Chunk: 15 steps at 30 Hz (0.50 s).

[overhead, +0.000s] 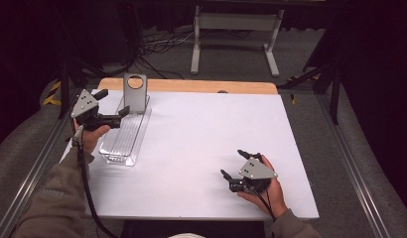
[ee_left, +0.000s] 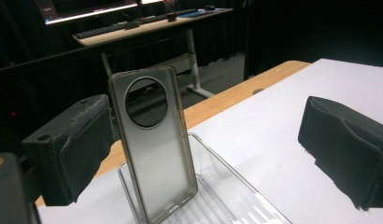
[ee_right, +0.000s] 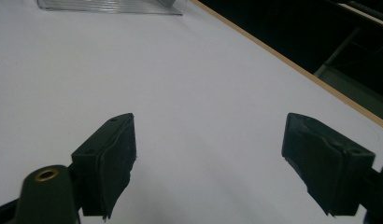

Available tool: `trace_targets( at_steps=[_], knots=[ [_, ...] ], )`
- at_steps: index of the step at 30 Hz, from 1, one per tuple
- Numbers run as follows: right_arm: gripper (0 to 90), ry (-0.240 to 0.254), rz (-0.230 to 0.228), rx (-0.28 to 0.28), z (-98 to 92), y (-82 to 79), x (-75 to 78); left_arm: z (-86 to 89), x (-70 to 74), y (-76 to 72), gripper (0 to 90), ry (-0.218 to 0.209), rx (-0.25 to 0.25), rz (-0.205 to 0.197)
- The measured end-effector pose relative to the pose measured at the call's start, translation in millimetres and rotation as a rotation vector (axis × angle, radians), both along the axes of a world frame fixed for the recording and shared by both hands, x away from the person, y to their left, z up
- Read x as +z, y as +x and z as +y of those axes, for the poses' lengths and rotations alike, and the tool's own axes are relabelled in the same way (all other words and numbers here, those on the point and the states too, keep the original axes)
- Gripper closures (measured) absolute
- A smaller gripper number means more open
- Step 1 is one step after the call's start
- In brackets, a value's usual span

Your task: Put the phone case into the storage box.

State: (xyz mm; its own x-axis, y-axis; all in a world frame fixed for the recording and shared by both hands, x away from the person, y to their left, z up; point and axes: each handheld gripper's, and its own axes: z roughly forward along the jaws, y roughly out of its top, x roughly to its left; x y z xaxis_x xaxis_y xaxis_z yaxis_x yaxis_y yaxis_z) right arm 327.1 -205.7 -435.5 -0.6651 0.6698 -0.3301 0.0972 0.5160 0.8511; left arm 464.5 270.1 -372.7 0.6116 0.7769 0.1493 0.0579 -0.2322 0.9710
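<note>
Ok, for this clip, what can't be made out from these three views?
- Phone case: its foot, left gripper view, cut off by the bottom edge; how it stands in the clear tray cannot be told.
- Clear tray, right gripper view: most of it cut off by the top edge.
- Items on the far desk, left gripper view: too small and dark.
- Right gripper, high view: partly covered by its grey plate.

Tray (ee_left: pixel 217 196) cut off by the bottom edge in the left gripper view; in the right gripper view only a strip of its ribbed side (ee_right: pixel 110 5) clears the top edge. Case (overhead: pixel 135 92) base hidden behind the tray wall in the high view. Left gripper (overhead: pixel 113 106) far jaw tip blurred, hard to separate from the tray. Desk items (ee_left: pixel 147 21) in the background too dark and small to identify.
</note>
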Motion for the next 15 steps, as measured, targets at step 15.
trace_targets(
  at_steps=[15],
  knots=[
    [18.8, 0.004, -0.014, 0.003, 1.0, -3.9, -0.9, -15.2, 2.5, -22.8, 4.0, 0.027, -0.069, -0.033]
  ],
)
